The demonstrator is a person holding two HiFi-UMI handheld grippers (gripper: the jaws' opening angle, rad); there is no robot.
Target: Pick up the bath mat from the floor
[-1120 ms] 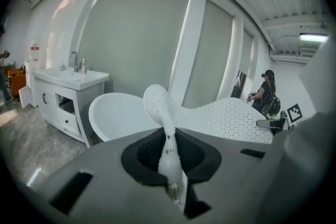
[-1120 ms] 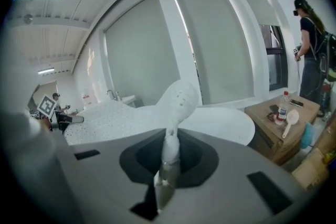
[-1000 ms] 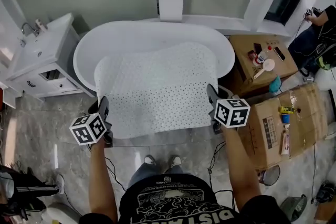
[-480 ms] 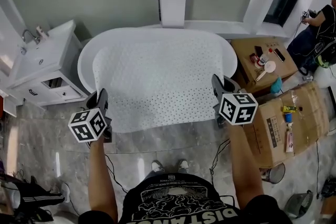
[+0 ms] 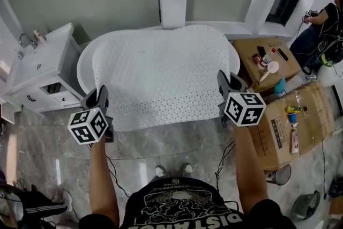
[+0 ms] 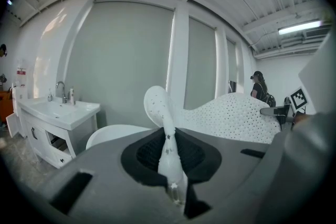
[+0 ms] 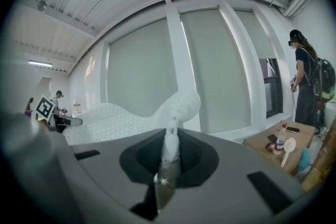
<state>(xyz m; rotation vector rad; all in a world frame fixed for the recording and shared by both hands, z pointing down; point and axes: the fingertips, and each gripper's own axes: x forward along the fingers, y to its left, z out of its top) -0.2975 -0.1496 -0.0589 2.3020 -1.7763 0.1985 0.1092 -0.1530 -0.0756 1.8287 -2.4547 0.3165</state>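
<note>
A white perforated bath mat (image 5: 161, 75) is held up flat between both grippers, spread over the white bathtub (image 5: 86, 64). My left gripper (image 5: 103, 110) is shut on the mat's near left corner; in the left gripper view the mat edge (image 6: 167, 144) is pinched between the jaws. My right gripper (image 5: 222, 95) is shut on the near right corner, and the right gripper view shows the mat's edge (image 7: 170, 152) clamped in the jaws. The mat hides most of the tub.
A white vanity with sink (image 5: 35, 69) stands left of the tub. Cardboard boxes (image 5: 289, 115) with small items sit at the right. A person (image 5: 324, 24) stands at the far right. Cables trail on the marble floor (image 5: 161, 142).
Both grippers have raised and pushed the mat forward; it now lies flatter and covers more of the tub. The fold across its middle has gone.
</note>
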